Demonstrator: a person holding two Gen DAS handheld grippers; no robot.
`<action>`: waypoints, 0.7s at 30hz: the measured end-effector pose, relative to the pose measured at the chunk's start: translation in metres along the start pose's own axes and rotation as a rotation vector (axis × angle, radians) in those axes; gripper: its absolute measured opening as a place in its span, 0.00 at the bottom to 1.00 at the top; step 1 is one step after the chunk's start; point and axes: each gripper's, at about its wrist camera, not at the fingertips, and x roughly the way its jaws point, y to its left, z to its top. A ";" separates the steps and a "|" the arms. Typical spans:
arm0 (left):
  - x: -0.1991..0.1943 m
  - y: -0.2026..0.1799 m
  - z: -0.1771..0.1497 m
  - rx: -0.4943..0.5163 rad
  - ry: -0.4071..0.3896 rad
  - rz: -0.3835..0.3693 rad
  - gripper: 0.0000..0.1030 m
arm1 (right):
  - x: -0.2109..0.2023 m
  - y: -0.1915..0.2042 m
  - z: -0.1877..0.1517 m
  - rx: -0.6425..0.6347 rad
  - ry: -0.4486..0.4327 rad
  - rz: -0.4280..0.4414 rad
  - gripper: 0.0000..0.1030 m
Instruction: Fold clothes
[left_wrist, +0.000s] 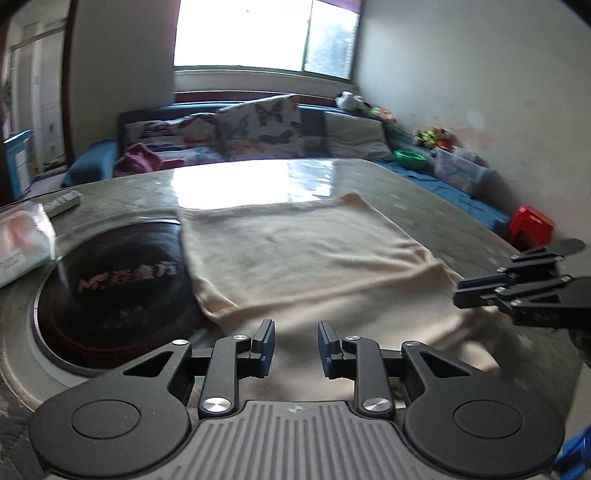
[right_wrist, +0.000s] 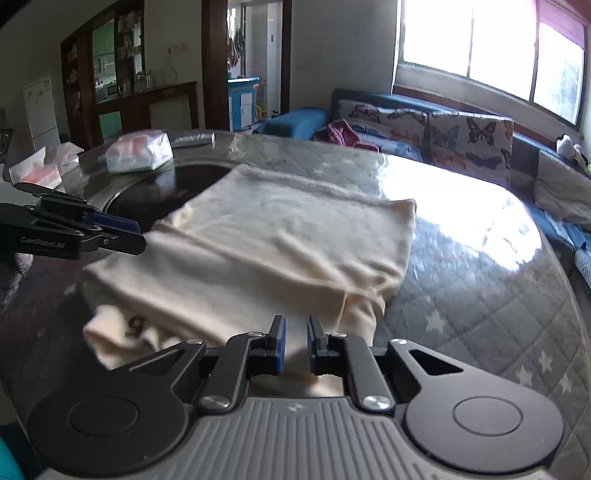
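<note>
The cream garment (left_wrist: 306, 247) lay on the table (left_wrist: 424, 195) already folded at least once, its near end looking unfinished. The left gripper (left_wrist: 296, 345) and right gripper (right_wrist: 296, 343) hovered above it, jaws parted and holding nothing, so probably 1 more fold remained.

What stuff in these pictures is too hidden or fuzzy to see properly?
- Cream garment: its near edge is hidden behind the right gripper in the right wrist view, and its type is unclear.
- Mark on the cloth, right wrist view: too blurred to read.
- Writing on the dark round inset, left wrist view: blurred.
- Left gripper: the cloth beneath it is partly covered.
</note>
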 end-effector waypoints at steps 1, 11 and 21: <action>0.000 -0.003 -0.002 0.008 0.007 -0.008 0.27 | 0.001 -0.001 -0.002 0.003 0.006 -0.002 0.11; -0.028 -0.018 -0.019 0.112 0.021 -0.010 0.29 | -0.003 0.006 -0.009 -0.026 0.006 -0.002 0.11; -0.043 -0.057 -0.057 0.467 -0.013 0.031 0.45 | -0.028 0.013 -0.013 -0.116 0.000 0.003 0.25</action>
